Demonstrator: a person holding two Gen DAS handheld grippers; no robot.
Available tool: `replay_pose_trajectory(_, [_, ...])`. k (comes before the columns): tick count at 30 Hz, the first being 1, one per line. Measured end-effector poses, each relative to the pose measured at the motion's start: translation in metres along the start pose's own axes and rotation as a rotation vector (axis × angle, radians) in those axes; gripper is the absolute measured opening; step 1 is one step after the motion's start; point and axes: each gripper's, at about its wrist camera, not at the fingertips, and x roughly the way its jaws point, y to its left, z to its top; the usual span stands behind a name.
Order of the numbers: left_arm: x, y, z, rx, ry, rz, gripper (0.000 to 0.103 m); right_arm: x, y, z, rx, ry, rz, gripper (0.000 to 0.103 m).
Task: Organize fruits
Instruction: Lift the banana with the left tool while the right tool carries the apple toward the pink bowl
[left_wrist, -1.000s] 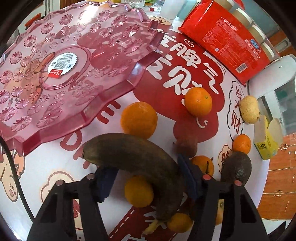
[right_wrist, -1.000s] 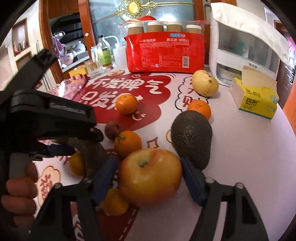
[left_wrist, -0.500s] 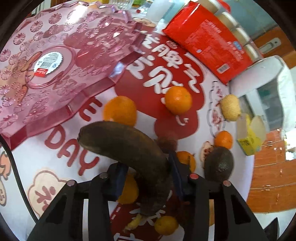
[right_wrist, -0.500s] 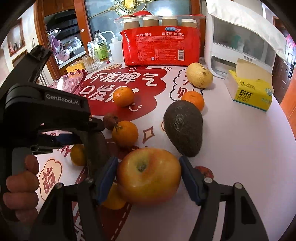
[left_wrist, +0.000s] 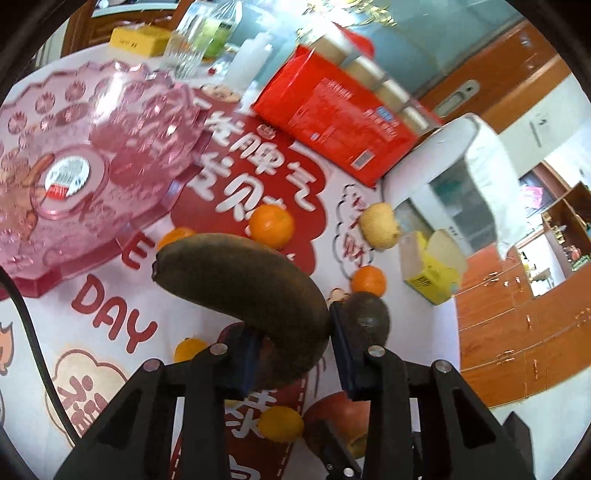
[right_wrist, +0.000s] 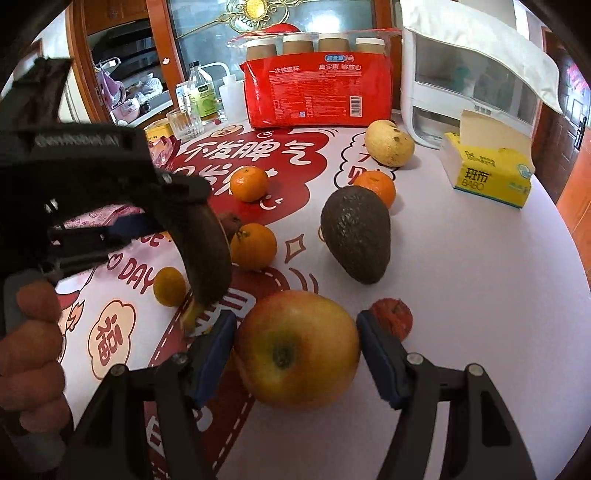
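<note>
My left gripper is shut on a dark brown overripe banana and holds it above the table; it also shows in the right wrist view. The pink patterned fruit tray lies at the far left. My right gripper is shut on a red-yellow apple just above the table. Several tangerines, a dark avocado and a yellow pear lie on the red-and-white tablecloth.
A red pack of paper cups stands at the back. A white appliance and a yellow tissue box are at the right. Bottles and a glass stand back left. A small red fruit lies by my right finger.
My left gripper closed on the banana and lifted it up off the table. My right gripper stayed shut on the apple and raised it slightly.
</note>
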Motion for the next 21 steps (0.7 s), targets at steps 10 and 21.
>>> replay_pose_trajectory(10, [-0.059, -0.010, 0.003, 0.066, -0.078, -0.065, 0.032, -0.027, 0.003, -0.002, 0.052, -0.032, -0.026, 0.065])
replay_pose_trajectory(21, [-0.148, 0.006, 0.015, 0.133, -0.137, -0.069, 0.032, -0.072, 0.037, -0.001, 0.083, -0.096, -0.001, 0.065])
